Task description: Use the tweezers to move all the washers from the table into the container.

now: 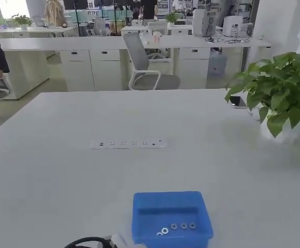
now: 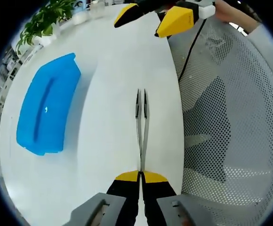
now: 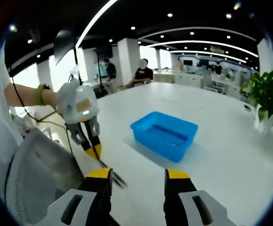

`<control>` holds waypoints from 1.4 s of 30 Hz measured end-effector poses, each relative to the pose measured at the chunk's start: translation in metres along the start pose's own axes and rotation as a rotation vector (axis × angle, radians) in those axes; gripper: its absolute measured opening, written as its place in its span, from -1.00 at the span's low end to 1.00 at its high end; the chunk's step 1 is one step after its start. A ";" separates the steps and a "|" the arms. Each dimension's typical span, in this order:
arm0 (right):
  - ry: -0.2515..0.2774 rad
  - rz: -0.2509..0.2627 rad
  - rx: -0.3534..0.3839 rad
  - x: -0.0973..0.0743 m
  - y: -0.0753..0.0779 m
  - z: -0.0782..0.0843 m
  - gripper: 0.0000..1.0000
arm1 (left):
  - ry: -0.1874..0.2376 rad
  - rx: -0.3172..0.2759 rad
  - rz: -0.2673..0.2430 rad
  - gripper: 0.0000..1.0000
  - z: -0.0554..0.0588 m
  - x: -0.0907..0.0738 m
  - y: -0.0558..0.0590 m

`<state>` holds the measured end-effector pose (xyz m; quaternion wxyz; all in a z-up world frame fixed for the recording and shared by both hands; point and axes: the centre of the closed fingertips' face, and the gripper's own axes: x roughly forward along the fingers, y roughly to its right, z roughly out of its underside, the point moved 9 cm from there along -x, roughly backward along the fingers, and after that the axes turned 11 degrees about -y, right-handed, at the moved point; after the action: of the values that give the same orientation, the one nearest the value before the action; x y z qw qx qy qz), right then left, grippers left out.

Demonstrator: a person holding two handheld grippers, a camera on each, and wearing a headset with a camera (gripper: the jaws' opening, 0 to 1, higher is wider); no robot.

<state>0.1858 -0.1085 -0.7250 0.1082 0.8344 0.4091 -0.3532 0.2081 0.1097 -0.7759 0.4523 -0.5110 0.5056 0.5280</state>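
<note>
The blue container (image 1: 173, 217) stands at the near edge of the white table (image 1: 62, 170), with several small washers (image 1: 177, 227) in a row along its near inner side. My left gripper (image 2: 140, 176) is shut on the base of thin metal tweezers (image 2: 141, 127). Their closed tips point out over the table edge, to the right of the container (image 2: 47, 113). My right gripper (image 3: 137, 175) is open and holds nothing. It faces the container (image 3: 164, 134) and the left gripper (image 3: 92, 149) with the tweezers (image 3: 112, 173). The right gripper (image 2: 167, 16) hangs beyond the tweezers' tips.
A white power strip (image 1: 129, 143) lies mid-table. A potted plant (image 1: 282, 98) and a phone (image 1: 237, 102) sit at the right. A black cable (image 1: 88, 242) curls at the near left. A mesh chair (image 2: 230, 117) is close beside the table edge.
</note>
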 end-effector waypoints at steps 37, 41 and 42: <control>0.054 0.045 0.008 -0.005 0.008 -0.007 -0.05 | 0.551 -0.483 -0.027 0.12 0.028 -0.040 0.016; 0.069 0.049 -0.001 -0.008 0.011 -0.011 0.01 | 0.704 -0.558 -0.104 0.23 0.033 -0.056 0.013; 0.072 0.049 -0.009 -0.009 0.012 -0.012 0.02 | 0.745 -0.575 -0.136 0.26 0.034 -0.061 0.013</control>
<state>0.1973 -0.1155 -0.7115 0.1057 0.8559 0.3937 -0.3181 0.1968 0.1447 -0.7149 0.1138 -0.8018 0.4324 0.3963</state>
